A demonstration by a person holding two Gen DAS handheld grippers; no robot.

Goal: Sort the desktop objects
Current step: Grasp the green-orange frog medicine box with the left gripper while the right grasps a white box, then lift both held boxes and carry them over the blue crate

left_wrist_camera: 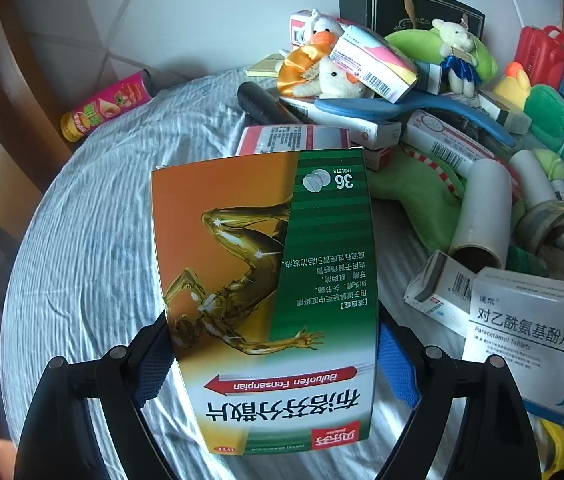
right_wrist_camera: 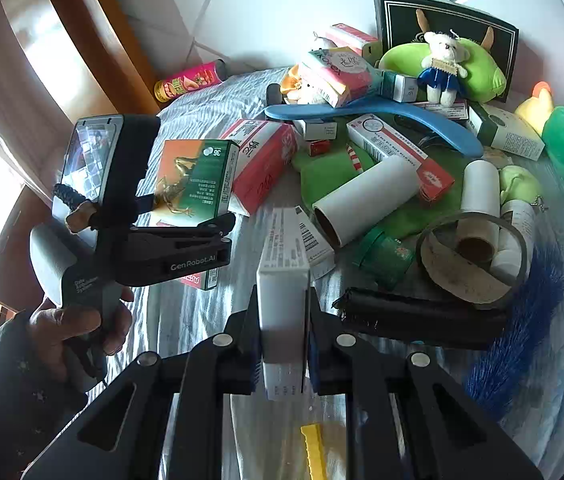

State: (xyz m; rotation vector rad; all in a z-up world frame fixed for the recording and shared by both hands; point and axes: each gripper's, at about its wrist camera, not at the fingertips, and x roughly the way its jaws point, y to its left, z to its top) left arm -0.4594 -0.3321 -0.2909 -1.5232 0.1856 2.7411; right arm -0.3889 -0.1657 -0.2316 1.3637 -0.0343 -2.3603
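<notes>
the left gripper (left_wrist_camera: 273, 360) is clamped on an orange-and-green ibuprofen box (left_wrist_camera: 265, 296), its blue-padded fingers (left_wrist_camera: 396, 364) pressed against the carton's two long sides, holding it above a blue-grey striped cloth (left_wrist_camera: 93, 240) that covers the table. the right gripper (right_wrist_camera: 284, 344) is closed on a narrow white medicine box (right_wrist_camera: 284, 280), gripped end-on between its fingers. seen from the right wrist camera, the left gripper (right_wrist_camera: 217, 220) and its carton (right_wrist_camera: 195, 182) sit to the left of the white box, with the person's left hand (right_wrist_camera: 77, 332) wrapped around the handle below. behind and to the right of the ibuprofen box lies a heap of clutter: a blue shoehorn (left_wrist_camera: 414, 110) resting across several medicine boxes, a white duck plush (left_wrist_camera: 338, 78) beside an orange ribbon, a small bear doll (left_wrist_camera: 458, 54) on a green cushion, a white cardboard tube (left_wrist_camera: 482, 216) and a worn tape roll (left_wrist_camera: 562, 232). far left of the heap, at the cloth's edge, a pink crisps can (left_wrist_camera: 107, 106) lies on its side. a paracetamol box (left_wrist_camera: 534, 344) lies just right of the held carton.
</notes>
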